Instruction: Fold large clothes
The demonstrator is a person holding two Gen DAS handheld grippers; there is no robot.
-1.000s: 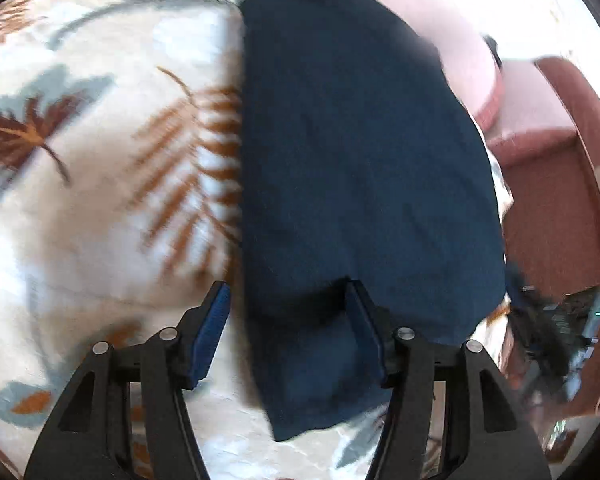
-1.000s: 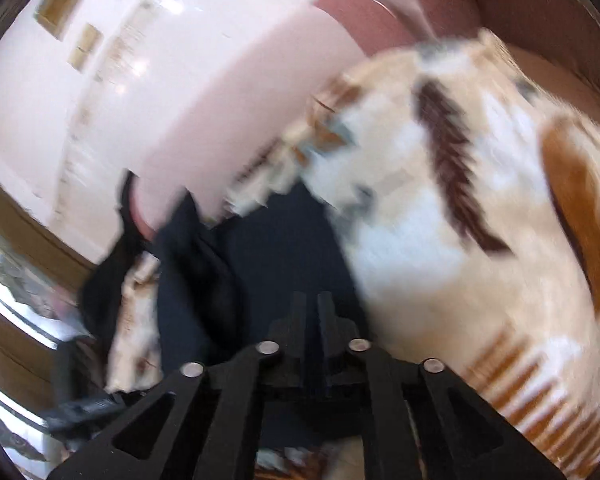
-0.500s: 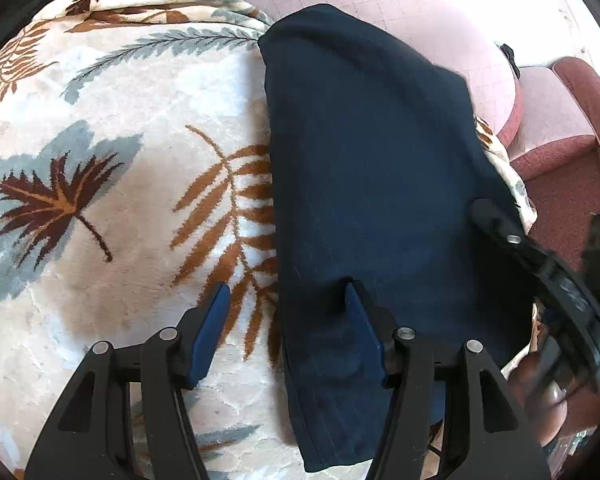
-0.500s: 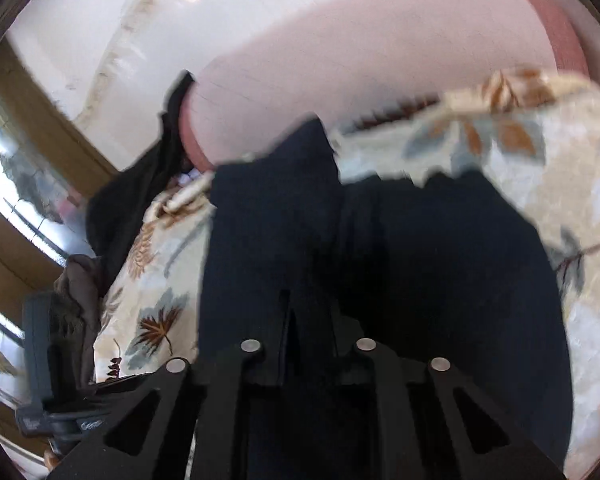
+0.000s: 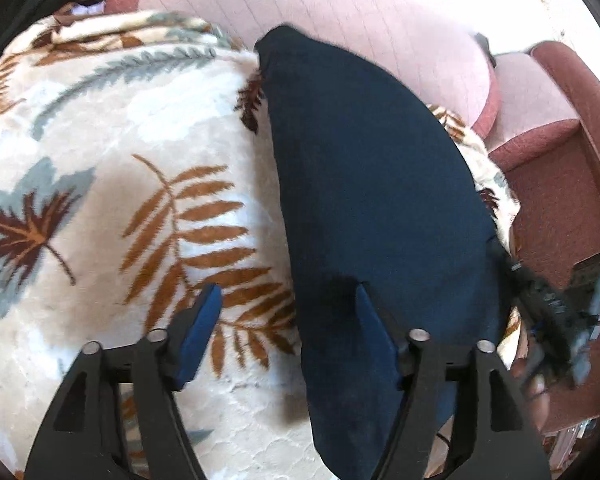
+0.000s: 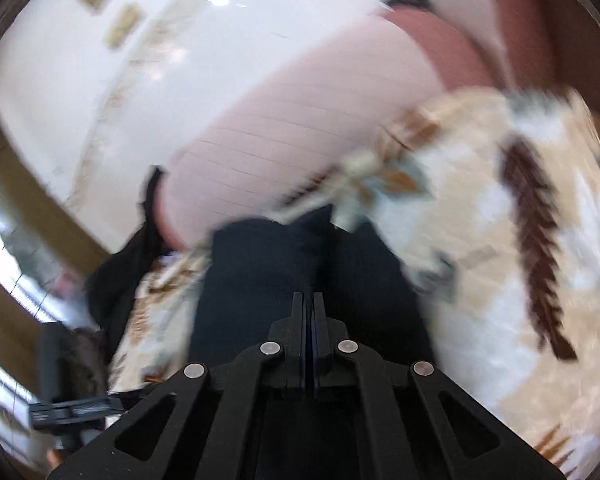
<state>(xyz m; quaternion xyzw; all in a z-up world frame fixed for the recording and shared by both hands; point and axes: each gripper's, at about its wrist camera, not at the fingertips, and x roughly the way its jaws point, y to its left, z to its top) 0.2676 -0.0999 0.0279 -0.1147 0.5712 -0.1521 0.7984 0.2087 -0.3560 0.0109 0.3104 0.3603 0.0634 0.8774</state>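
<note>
A navy garment (image 5: 372, 180) lies folded in a long strip on a leaf-print blanket (image 5: 100, 160). My left gripper (image 5: 286, 292) straddles the garment's left edge, one finger over the blanket, the other over the cloth. Its jaws are opening and the pads press on nothing. At the garment's right edge my right gripper (image 5: 540, 300) shows blurred. In the right wrist view the right gripper (image 6: 308, 300) has its fingers together, with the navy garment (image 6: 260, 272) rising in a crease straight off the tips, so it looks pinched.
The blanket (image 6: 480, 240) covers a pink sofa seat (image 5: 380, 20). A red-brown armrest (image 5: 560, 184) stands on the right. A black cloth (image 6: 116, 272) hangs over the sofa's end. A white wall fills the back of the right wrist view.
The left jaws stand wider apart than before. The right jaws have closed fully, and the right view has swung from over the garment towards the blanket.
</note>
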